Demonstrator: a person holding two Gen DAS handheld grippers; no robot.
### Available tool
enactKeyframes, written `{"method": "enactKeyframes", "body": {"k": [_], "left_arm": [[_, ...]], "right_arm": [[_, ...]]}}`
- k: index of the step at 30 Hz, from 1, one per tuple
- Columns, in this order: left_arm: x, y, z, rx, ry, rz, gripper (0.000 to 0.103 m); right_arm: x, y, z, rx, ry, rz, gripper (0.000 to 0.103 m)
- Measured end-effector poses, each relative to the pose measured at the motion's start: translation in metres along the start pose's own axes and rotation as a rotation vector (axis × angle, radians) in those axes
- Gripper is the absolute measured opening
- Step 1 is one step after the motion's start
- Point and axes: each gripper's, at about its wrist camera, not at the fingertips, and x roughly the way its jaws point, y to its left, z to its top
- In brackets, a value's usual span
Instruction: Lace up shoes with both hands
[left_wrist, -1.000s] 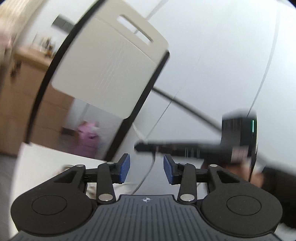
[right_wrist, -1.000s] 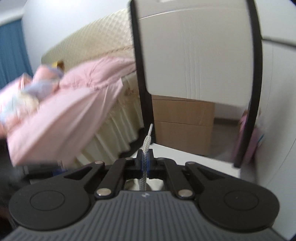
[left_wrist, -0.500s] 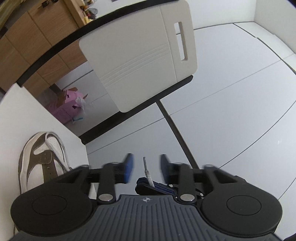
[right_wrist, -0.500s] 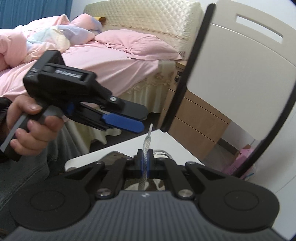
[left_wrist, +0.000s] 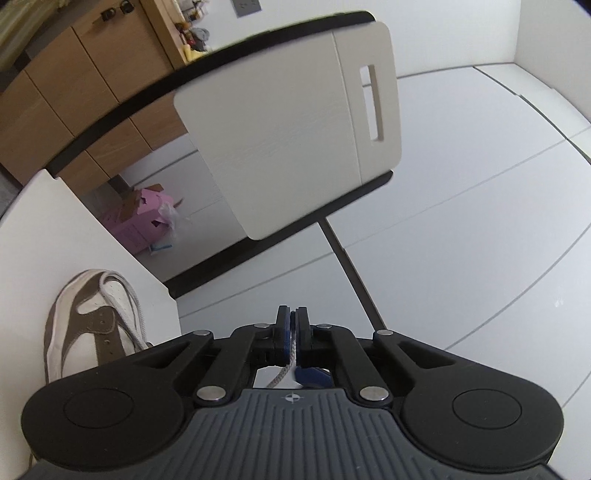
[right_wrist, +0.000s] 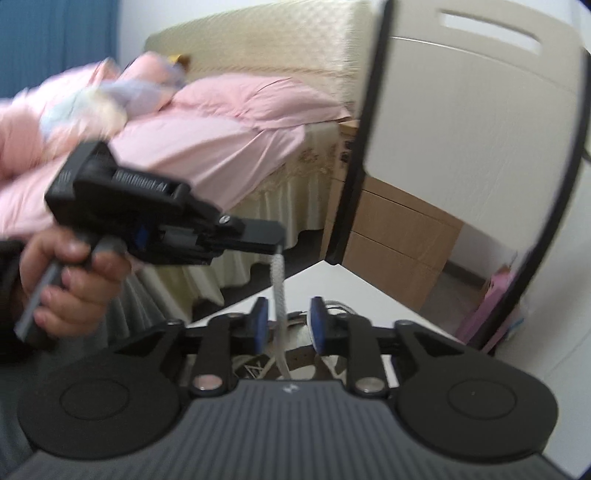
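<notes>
A white and brown shoe lies on the white table at the lower left of the left wrist view. My left gripper is shut on the white shoelace, which hangs down between its blue pads. In the right wrist view the same left gripper pinches the top end of the lace. Below it, my right gripper has its jaws opening, and the lace runs down between the pads without touching them. Part of the shoe shows behind the right fingers.
A white chair back with a black frame stands just beyond the table. Wooden drawers and a pink box on the floor are behind it. A bed with pink bedding lies to the left. A hand holds the left gripper.
The left gripper closed its jaws on the upper end of the lace. The right gripper, which was shut on the lace, has let go and spread its jaws.
</notes>
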Motion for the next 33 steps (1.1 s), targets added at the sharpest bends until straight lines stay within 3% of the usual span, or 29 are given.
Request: {"method": "enactKeyframes", "body": {"k": [2, 7, 9, 12, 15, 19, 22, 26, 33], "left_arm": [[-0.001, 0.001, 0.001, -0.013, -0.010, -0.007, 0.003], [0.000, 0.001, -0.001, -0.033, -0.013, -0.022, 0.003], [0.000, 0.001, -0.002, -0.038, -0.013, -0.022, 0.003], [0.000, 0.001, -0.004, -0.036, -0.009, -0.016, 0.003], [0.000, 0.001, -0.004, -0.030, -0.008, -0.005, 0.003], [0.001, 0.000, -0.004, -0.024, -0.003, 0.001, 0.003], [0.002, -0.001, -0.005, -0.015, 0.003, 0.010, 0.003], [0.003, -0.008, -0.008, 0.032, 0.017, 0.037, 0.003], [0.011, -0.029, -0.014, 0.210, 0.060, 0.259, 0.009]], "right_arm": [[-0.008, -0.012, -0.005, 0.212, -0.046, 0.058, 0.030], [0.004, -0.037, -0.050, 0.870, -0.185, 0.355, 0.030], [0.017, -0.041, -0.071, 1.084, -0.252, 0.435, 0.030], [0.035, -0.044, -0.095, 1.333, -0.322, 0.493, 0.030], [0.044, -0.048, -0.112, 1.502, -0.401, 0.504, 0.030], [0.053, -0.050, -0.114, 1.550, -0.416, 0.515, 0.027], [0.055, -0.053, -0.116, 1.563, -0.407, 0.508, 0.008], [0.051, -0.059, -0.117, 1.533, -0.432, 0.476, 0.003], [0.043, -0.073, -0.110, 1.357, -0.406, 0.362, 0.003]]}}
